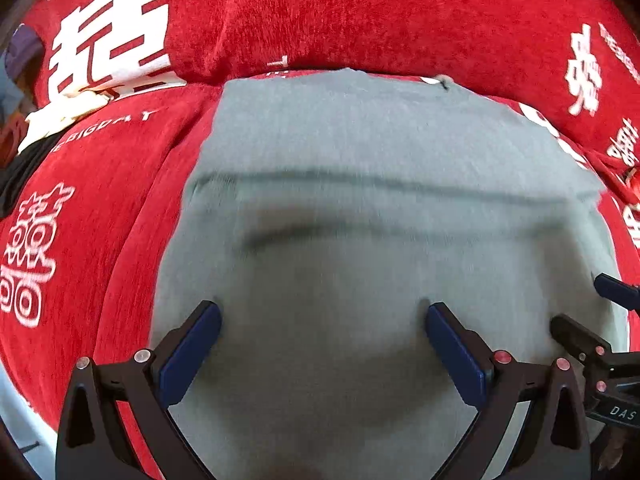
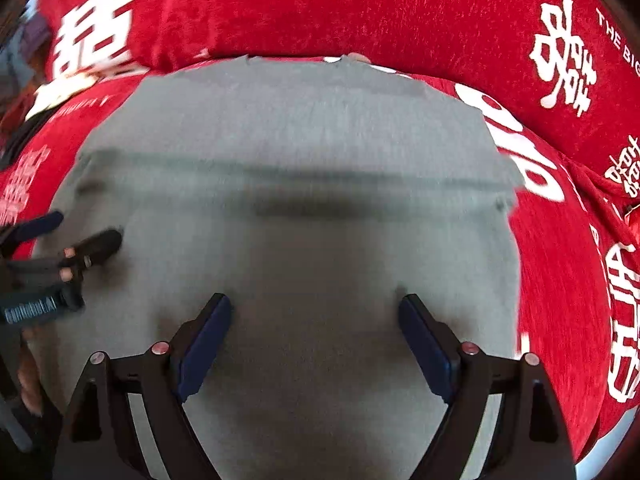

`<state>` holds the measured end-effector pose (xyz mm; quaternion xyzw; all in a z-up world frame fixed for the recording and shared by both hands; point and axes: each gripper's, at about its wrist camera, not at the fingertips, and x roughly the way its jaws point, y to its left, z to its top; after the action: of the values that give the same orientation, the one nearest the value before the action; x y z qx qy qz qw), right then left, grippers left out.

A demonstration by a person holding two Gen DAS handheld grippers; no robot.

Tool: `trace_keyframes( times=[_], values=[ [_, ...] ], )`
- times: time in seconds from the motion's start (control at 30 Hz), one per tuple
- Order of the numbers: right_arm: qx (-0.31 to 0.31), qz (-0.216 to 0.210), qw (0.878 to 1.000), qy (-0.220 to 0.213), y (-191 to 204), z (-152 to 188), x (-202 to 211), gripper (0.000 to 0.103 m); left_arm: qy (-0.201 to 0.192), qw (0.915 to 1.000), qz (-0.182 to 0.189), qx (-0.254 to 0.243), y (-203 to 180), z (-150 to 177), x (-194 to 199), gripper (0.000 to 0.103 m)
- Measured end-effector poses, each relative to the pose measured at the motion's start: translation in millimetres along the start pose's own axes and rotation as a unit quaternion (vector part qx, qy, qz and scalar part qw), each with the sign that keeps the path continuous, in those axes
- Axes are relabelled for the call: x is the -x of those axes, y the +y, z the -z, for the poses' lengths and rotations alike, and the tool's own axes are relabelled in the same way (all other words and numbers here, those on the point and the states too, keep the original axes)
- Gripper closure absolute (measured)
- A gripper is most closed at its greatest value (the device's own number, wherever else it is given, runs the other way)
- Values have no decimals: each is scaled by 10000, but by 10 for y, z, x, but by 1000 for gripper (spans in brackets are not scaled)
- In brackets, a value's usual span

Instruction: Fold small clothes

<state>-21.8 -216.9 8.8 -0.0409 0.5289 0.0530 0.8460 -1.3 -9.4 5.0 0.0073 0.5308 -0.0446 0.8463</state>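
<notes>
Left wrist view: left claw [image 1: 322,314] spread wide and empty, hovering over the grey garment [image 1: 360,208], cloth directly beneath and ahead of the fingers, none pinched. Right wrist view: right claw [image 2: 314,306] likewise released, nothing between the blue pads [image 2: 424,344], just above the same cloth; left claw off to its left side, over the garment's edge. Garment spread on the red printed cover [image 1: 100,200], a fold line running crosswise ahead of both claws, a nearer layer lying over a farther one. Long axis hard to call through fisheye and blur; seemingly crosswise to the claws, far edge toward the red cushion [image 1: 360,12]. Judged step: one fold already laid, both claws let go, between folds. Next move probably calls for shifting outward to a side edge or corner, closing on both layers together, then carrying that edge across without dragging the bottom layer. Risk: pinching the cover along with the cloth.
</notes>
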Motion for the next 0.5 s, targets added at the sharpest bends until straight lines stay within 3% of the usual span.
trace_keyframes(
  times=[0.13,0.3,0.37,0.5],
  values=[
    [331,-35,9992,-214,-52,515,227,11,-81,9999,102,-56,72,343,179,0],
    [500,-35,9987,-113,-98,904,370,6,-46,9999,142,-32,161,566,315,0],
    [563,-20,9984,-14,-104,950,400,6,-67,9998,131,-92,183,479,350,1],
    [379,-24,9992,161,-147,904,403,6,-686,9975,-154,-117,205,1,400,1]
  ],
)
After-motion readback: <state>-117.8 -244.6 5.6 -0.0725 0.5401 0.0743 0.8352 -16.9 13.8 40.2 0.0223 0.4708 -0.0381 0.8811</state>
